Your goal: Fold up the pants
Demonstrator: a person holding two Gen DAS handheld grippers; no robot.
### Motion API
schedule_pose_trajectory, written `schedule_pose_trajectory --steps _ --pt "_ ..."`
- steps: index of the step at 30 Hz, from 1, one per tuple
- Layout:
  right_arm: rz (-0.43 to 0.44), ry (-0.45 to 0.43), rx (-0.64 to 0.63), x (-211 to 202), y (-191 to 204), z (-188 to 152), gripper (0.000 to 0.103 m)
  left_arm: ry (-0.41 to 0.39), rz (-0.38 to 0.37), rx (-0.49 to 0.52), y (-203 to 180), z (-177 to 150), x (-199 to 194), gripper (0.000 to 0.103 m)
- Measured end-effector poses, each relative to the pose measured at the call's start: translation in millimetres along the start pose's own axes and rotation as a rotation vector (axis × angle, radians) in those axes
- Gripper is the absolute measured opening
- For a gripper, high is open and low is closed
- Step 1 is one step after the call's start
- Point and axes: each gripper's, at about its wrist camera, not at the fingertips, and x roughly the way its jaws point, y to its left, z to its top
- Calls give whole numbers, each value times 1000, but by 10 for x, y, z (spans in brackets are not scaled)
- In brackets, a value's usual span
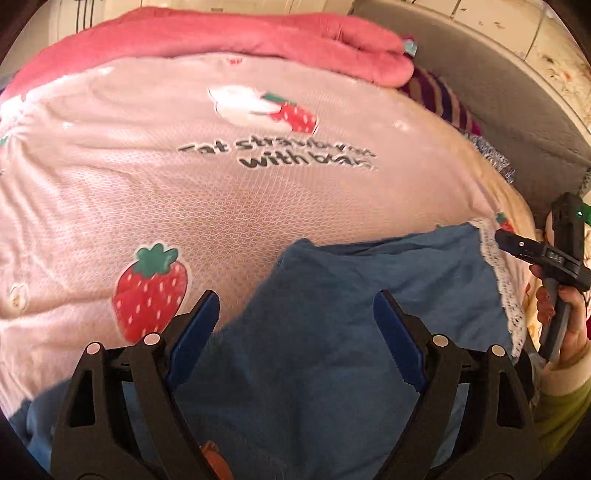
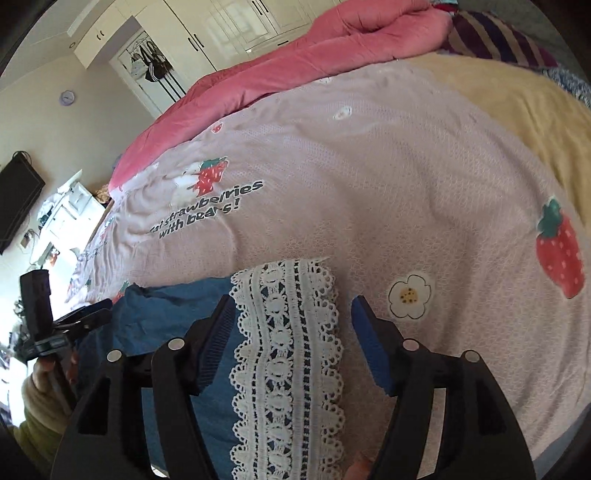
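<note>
The blue pants (image 1: 332, 280) lie flat on a pink strawberry-print bedspread (image 1: 184, 177), with a white lace hem (image 1: 496, 280) along their right edge. My left gripper (image 1: 295, 297) hovers open above the blue cloth, and nothing touches its blue pads. In the right wrist view my right gripper (image 2: 293, 301) stands open over the lace hem (image 2: 288, 350); the lace runs between the jaws and the pads are clear of it. The blue cloth (image 2: 166, 325) spreads out to its left. Each view shows the other gripper at its edge, held by a hand: the right gripper (image 1: 502, 238) and the left gripper (image 2: 105, 312).
A rolled red-pink quilt (image 1: 229, 33) lies along the far side of the bed. A striped pillow (image 2: 491, 40) and a yellow sheet (image 2: 524, 107) sit by the grey headboard (image 1: 498, 74). White wardrobes (image 2: 207, 29) and a cluttered desk (image 2: 70, 210) stand beyond the bed.
</note>
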Motion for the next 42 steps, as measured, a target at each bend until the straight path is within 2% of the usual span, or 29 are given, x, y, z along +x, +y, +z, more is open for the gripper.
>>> schedule_pose_trajectory --steps 2,4,5,7,9,10,12,14,16,18,20,23,25,28,30,33,36,38,40,42 --pt "34 13 23 65 -8 31 64 39 -37 -37 53 56 136 78" --pt "54 44 12 177 33 39 65 64 -64 -75 97 52 232 70" --pt "34 54 -4 213 53 35 62 72 -73 -88 108 54 267 61" --pt "-4 61 -37 270 92 1 50 78 -84 -97 111 57 328 52" --pt "-9 48 -60 250 102 -39 41 77 -100 -103 92 62 353 23" --pt "-11 35 -76 226 125 -62 39 80 -113 -106 74 62 361 17" --pt "-19 20 -102 198 162 -92 34 78 -104 -93 35 59 365 13" --pt "-40 6 -125 175 218 -127 33 63 -85 -72 5 62 356 11" --pt "-117 -16 -216 155 349 -163 33 46 -89 -78 19 65 322 10" --pt "-156 -55 -246 126 417 -178 43 12 -82 -82 37 70 263 10" --pt "-204 -83 -270 105 483 -188 44 -3 -72 -78 40 79 238 10" --pt "-220 -95 -322 98 554 -224 45 -13 -65 -71 32 73 228 10" --pt "-204 -68 -347 158 562 -245 48 -20 -73 -79 51 73 230 10" --pt "-137 -5 -289 311 422 -216 49 -28 -83 -93 81 51 220 10" --pt "-96 20 -240 355 324 -203 35 -30 -81 -96 79 38 224 10" --pt "-76 -19 -231 233 345 -190 20 -39 -85 -97 61 34 207 10" --pt "-107 -106 -285 31 496 -146 20 -63 -74 -84 25 62 161 10" --pt "-124 -129 -302 10 549 -99 20 -72 -57 -64 -11 85 142 10" --pt "-130 -102 -296 127 544 -50 20 -61 -19 -56 -17 105 184 10" --pt "-169 -18 -287 358 472 -42 20 -45 -11 -71 20 119 272 10"
